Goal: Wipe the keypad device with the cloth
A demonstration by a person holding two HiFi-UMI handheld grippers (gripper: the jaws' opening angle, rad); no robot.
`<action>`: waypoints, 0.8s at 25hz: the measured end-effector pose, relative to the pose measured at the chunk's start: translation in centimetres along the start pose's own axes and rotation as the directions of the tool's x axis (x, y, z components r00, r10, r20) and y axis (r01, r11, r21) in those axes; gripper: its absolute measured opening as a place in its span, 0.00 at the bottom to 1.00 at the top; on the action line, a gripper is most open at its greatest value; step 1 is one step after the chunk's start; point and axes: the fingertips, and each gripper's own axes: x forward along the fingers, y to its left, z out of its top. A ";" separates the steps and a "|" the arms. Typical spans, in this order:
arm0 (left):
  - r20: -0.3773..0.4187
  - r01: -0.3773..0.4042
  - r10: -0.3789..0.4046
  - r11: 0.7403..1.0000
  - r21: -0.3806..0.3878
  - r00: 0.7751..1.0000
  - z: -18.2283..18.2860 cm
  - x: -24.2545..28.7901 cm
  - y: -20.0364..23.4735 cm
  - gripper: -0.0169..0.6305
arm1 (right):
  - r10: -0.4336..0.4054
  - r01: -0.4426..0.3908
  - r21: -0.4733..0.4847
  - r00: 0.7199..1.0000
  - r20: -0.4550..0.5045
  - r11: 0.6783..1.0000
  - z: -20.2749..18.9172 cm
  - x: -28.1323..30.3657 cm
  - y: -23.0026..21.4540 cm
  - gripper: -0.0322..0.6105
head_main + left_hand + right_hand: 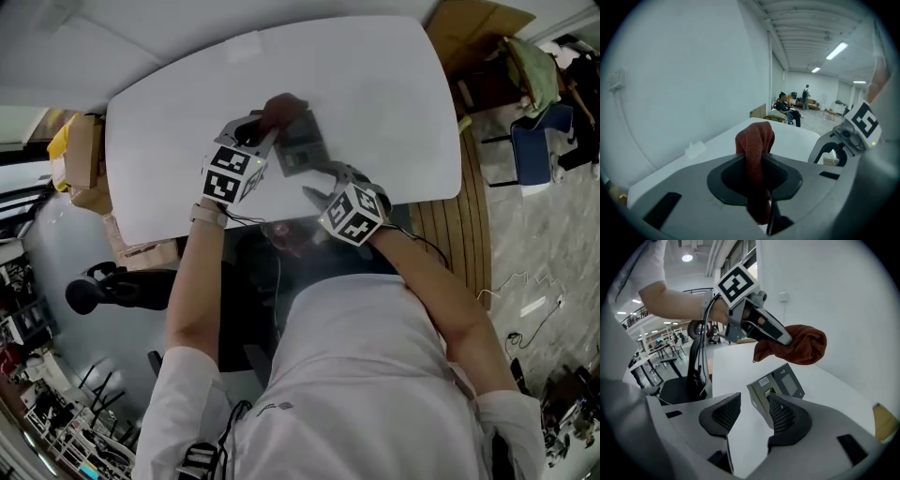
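Keypad device (782, 382) lies near the middle of the surface (375, 94), a bit toward its near edge. The left gripper (757, 183) pinches the cloth (755, 138) in its fingers, just above the device. The right gripper (750, 411) has its fingers spread, holding nothing. Wiping looks ready to start. Next, steady the device and rub.

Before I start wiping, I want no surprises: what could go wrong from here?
The right gripper has its jaws apart, with the keypad device by one jaw but not clamped, so a wipe could push it across the smooth white table. The cloth is bunched in the left gripper; its hard jaw tips, rather than cloth, might meet the screen.
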 end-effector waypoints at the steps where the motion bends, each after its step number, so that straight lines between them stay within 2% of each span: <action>1: -0.016 0.017 -0.016 1.000 0.019 1.000 -0.2 0.6 0.2 0.14 | -0.015 0.015 -0.022 1.000 -0.012 1.000 -0.2 0.4 -0.2 0.31; 3: -0.051 0.042 -0.040 0.998 0.048 0.998 -0.6 1.6 0.6 0.14 | -0.045 0.042 -0.072 0.998 -0.034 0.997 -0.5 1.2 -0.4 0.32; 8: -0.115 0.070 -0.066 0.997 0.037 0.991 -2.3 3.8 1.4 0.14 | -0.099 0.087 -0.146 0.992 -0.076 0.985 -0.9 3.0 -0.7 0.32; 13: -0.198 0.092 -0.075 0.993 0.077 0.977 -4.4 4.9 0.9 0.14 | -0.074 0.046 -0.209 0.989 -0.128 0.977 -1.5 4.8 -0.2 0.32; 16: -0.192 0.104 -0.096 0.994 0.032 0.977 -4.7 5.1 0.5 0.14 | -0.083 0.051 -0.235 0.988 -0.129 0.971 -1.8 5.1 -0.4 0.32; 20: -0.181 0.108 -0.118 0.992 -0.068 0.976 -5.0 4.9 0.0 0.14 | -0.101 0.067 -0.263 0.988 -0.117 0.962 -2.6 4.6 -0.9 0.31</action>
